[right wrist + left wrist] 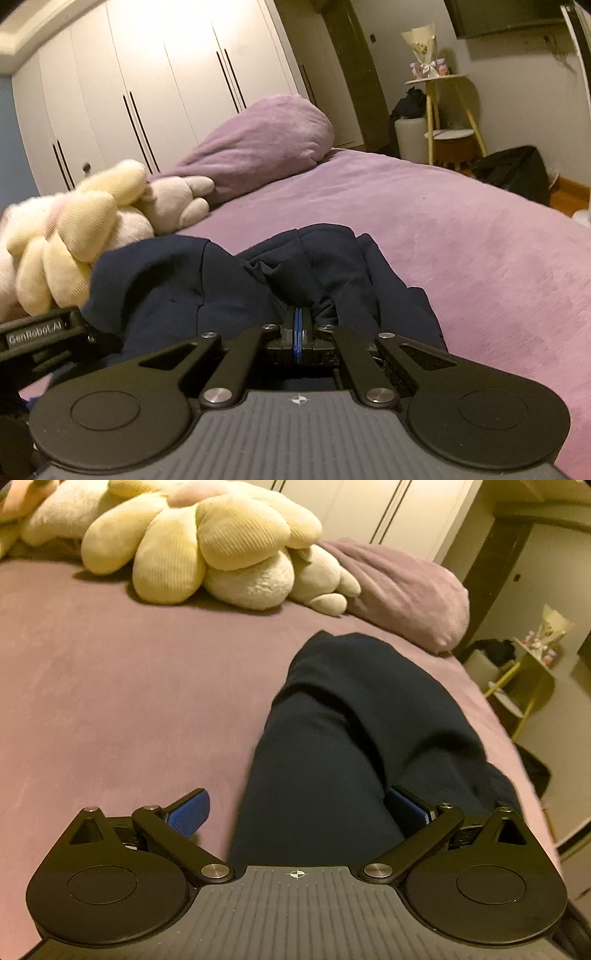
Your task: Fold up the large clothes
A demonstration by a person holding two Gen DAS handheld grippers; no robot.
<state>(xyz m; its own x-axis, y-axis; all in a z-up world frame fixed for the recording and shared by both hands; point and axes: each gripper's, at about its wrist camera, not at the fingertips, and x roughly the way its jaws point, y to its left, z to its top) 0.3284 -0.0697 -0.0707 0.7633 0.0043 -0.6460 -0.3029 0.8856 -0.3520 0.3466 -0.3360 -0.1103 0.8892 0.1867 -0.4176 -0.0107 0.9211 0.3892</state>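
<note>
left gripper (297,812) spread wide, dark navy garment (354,738) lying between its blue pads, not pinched. right gripper (297,325) pressed together, navy fabric bunched at its tip, likely a thin pinch. garment sits rumpled on the purple bed (110,672). risk: left closes on a thick wad and the fold drags crooked, or the right pinch slips. "genrobot.ai" readable on the other gripper's body. flower plush (192,542) and pillow (266,140) beyond.
</note>
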